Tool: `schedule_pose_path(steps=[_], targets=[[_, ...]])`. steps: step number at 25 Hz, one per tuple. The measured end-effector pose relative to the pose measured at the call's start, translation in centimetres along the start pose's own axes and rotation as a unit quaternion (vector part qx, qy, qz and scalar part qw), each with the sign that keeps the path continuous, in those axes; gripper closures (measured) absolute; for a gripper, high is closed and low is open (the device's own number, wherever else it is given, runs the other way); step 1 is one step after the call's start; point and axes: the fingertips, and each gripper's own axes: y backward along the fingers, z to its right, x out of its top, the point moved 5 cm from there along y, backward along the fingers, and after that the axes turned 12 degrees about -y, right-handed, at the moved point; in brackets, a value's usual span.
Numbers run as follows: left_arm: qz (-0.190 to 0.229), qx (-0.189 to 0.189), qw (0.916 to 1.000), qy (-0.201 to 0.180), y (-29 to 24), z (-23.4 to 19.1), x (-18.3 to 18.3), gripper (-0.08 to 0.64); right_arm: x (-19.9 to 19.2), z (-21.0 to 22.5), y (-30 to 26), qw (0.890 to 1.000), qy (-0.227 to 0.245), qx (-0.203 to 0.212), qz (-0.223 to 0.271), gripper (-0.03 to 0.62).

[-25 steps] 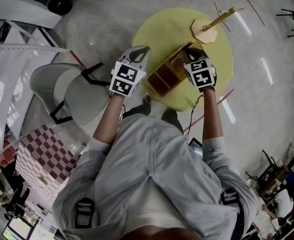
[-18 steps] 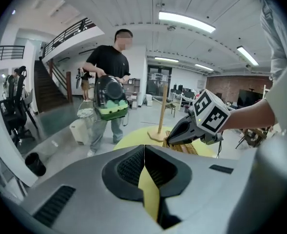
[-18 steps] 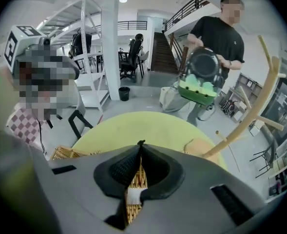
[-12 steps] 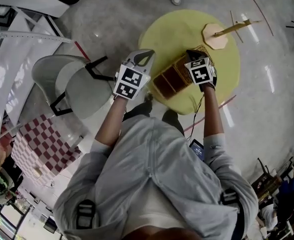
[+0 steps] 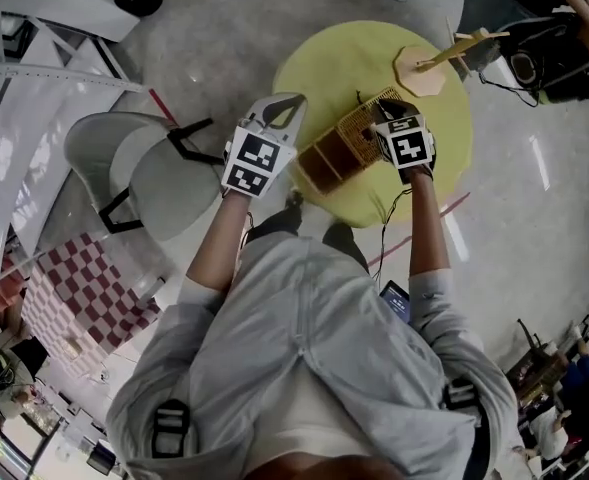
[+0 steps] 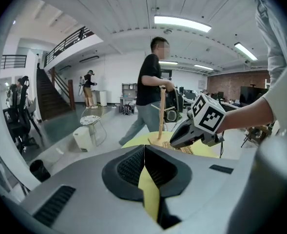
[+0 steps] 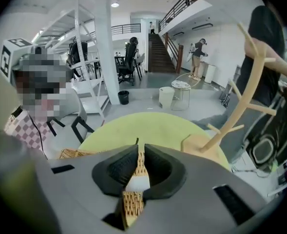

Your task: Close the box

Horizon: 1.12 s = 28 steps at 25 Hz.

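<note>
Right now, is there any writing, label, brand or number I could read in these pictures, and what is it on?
No readable words, numbers or brands anywhere.
The left gripper and right gripper carry cubes with black-and-white square patterns: codes, not letters.
The wicker box and yellow table are plain.
Anything on distant walls is too small to read.

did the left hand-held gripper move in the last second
No. The left hand-held gripper stays beside the left end of the box, at the edge of the yellow table, with the same gap to the box as before.
</note>
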Motion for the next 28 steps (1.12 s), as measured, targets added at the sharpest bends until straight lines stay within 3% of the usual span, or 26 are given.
schedule_pose_path(steps=[9, 20, 28], targets=[[0.049, 0.022, 0.9979, -0.037, 0.4, 0.0, 6.3, 0.531, 2.8, 3.2, 11.1, 0.991, -0.014, -0.067, 0.111, 0.558], [0.133, 0.02, 0.9874, -0.084, 1.9, 2.6, 15.5, 0.531, 4.5, 4.9, 25.8, 0.959, -0.004, -0.143, 0.243, 0.566], [0.18, 0.008, 0.9776, -0.109, 3.4, 5.3, 20.4, 0.531, 3.7, 4.7, 33.1, 0.94, 0.002, -0.175, 0.294, 0.568]])
